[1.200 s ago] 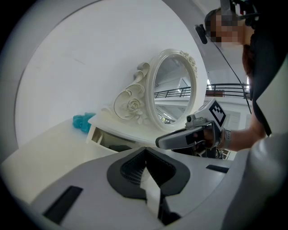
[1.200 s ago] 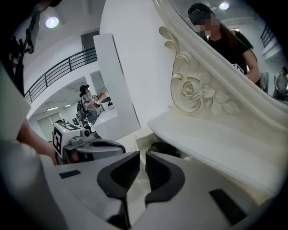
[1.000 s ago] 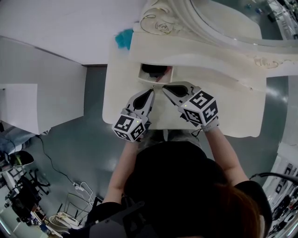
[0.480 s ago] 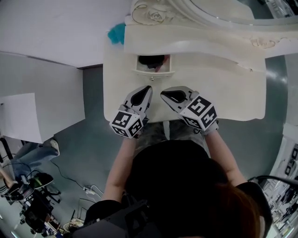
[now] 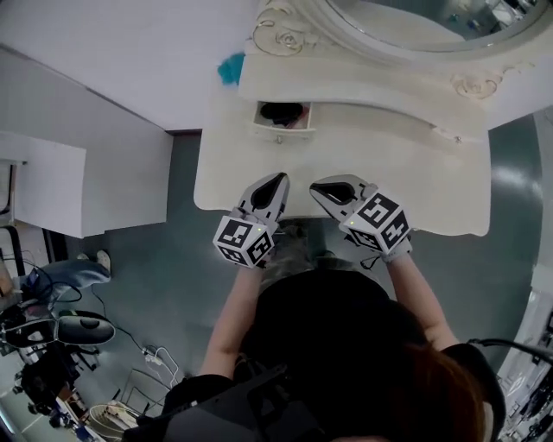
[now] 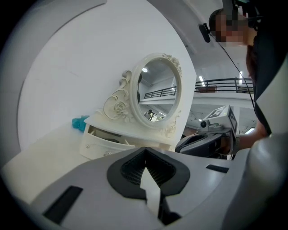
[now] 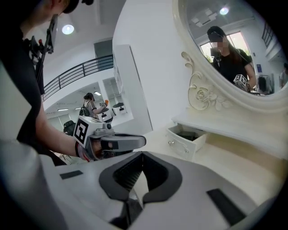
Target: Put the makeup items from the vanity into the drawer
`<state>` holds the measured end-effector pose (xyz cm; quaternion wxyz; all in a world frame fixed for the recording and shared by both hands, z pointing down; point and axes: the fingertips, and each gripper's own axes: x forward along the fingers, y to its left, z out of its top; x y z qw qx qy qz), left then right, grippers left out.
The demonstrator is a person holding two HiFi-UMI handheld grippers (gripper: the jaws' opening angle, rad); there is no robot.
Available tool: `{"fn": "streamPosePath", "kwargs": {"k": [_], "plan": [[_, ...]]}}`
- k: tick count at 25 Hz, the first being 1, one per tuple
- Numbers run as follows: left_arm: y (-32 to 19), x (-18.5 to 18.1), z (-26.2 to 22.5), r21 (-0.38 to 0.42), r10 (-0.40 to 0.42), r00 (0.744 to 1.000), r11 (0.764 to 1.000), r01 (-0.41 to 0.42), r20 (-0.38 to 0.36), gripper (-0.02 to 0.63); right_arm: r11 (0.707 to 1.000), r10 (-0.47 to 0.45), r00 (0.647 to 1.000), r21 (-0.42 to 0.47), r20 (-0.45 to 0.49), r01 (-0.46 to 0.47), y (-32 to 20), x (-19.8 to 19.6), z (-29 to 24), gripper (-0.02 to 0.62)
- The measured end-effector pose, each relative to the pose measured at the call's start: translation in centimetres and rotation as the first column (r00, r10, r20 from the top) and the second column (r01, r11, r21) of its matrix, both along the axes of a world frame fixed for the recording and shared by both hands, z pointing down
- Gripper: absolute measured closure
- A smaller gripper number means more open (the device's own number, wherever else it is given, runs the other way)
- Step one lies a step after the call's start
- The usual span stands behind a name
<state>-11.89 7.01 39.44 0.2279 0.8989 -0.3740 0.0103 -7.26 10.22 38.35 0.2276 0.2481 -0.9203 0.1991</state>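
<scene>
Both grippers sit over the near edge of the vanity top (image 5: 406, 177), side by side, close but apart, tips pointing to 12 o'clock. The left gripper (image 5: 270, 184) has its jaws closed, tips meeting and nothing between them. The right gripper (image 5: 327, 189) is the same: jaws together, empty.

At 12 o'clock from the left gripper, well apart from it, the small drawer (image 5: 282, 129) is pulled open under the raised shelf. Something dark (image 5: 282, 112) lies inside it, too small to tell whether it is makeup.

At 11 o'clock from the drawer, a teal fluffy thing (image 5: 231, 68) sits at the back left corner by the wall. The oval mirror (image 5: 415, 22) with a carved rose frame stands farthest back, at 1 o'clock.
</scene>
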Motion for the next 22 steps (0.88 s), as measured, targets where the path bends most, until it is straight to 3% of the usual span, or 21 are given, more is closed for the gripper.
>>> {"fn": "streamPosePath", "kwargs": {"k": [10,16,22], "plan": [[9.6,4.8,0.4,0.038,-0.017,0.999,0.999,0.016,0.032,0.592,0.999,0.047,0.997,-0.017,0.055,-0.046,10.3,8.6,0.9,0.574],[15.9,6.3,1.2,0.019,-0.001,0.998,1.0,0.0,0.067,0.592,0.999,0.046,0.996,-0.007,0.075,-0.045,17.8,11.9,0.5,0.574],[17.6,7.3,1.7,0.021,0.013,0.995,1.0,-0.015,0.098,0.592,0.999,0.04,0.997,-0.027,0.063,-0.038,21.3,14.2,2.8,0.574]]}}
